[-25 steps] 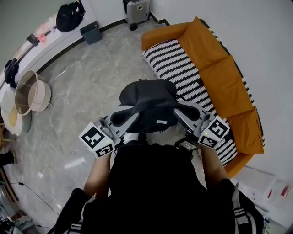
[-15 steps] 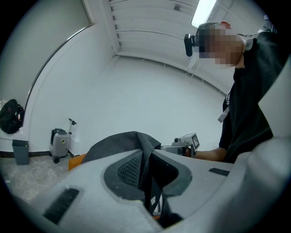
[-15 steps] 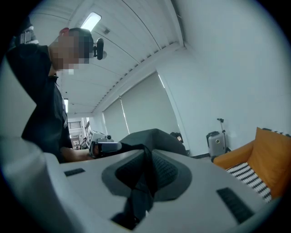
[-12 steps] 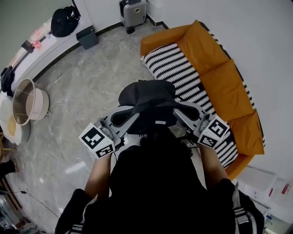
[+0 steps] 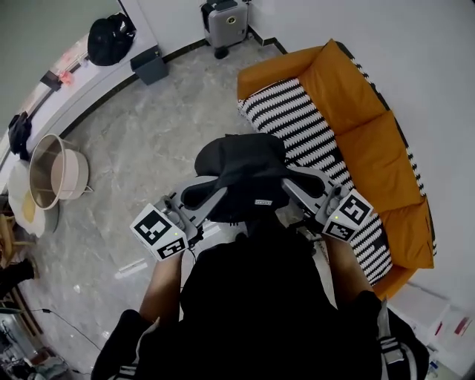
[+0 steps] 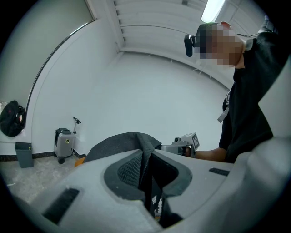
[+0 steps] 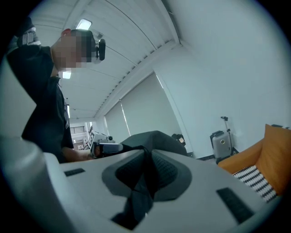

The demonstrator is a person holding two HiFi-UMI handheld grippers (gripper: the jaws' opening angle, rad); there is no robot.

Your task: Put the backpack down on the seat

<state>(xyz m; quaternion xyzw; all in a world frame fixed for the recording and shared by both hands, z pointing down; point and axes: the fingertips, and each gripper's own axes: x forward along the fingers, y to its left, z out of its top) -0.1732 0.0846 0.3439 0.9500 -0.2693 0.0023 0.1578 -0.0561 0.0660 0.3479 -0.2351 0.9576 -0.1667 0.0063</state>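
A dark grey backpack (image 5: 241,172) hangs in the air between my two grippers, above the marble floor and just left of the orange sofa (image 5: 364,126). My left gripper (image 5: 210,199) is shut on a strap of the backpack (image 6: 146,177) at its left side. My right gripper (image 5: 293,191) is shut on another strap (image 7: 142,186) at its right side. The sofa's seat carries a black-and-white striped cover (image 5: 312,148). The bag's lower part is hidden behind its top in the head view.
A small grey suitcase (image 5: 223,22) stands by the far wall. A dark bin (image 5: 151,64) and a black bag (image 5: 109,39) sit at the upper left. A beige basin (image 5: 56,169) stands on the floor at the left.
Both grippers and the backpack keep their place in the head view while the floor, basin and sofa shift, so I have moved across the room with the bag. Both grips are unchanged.
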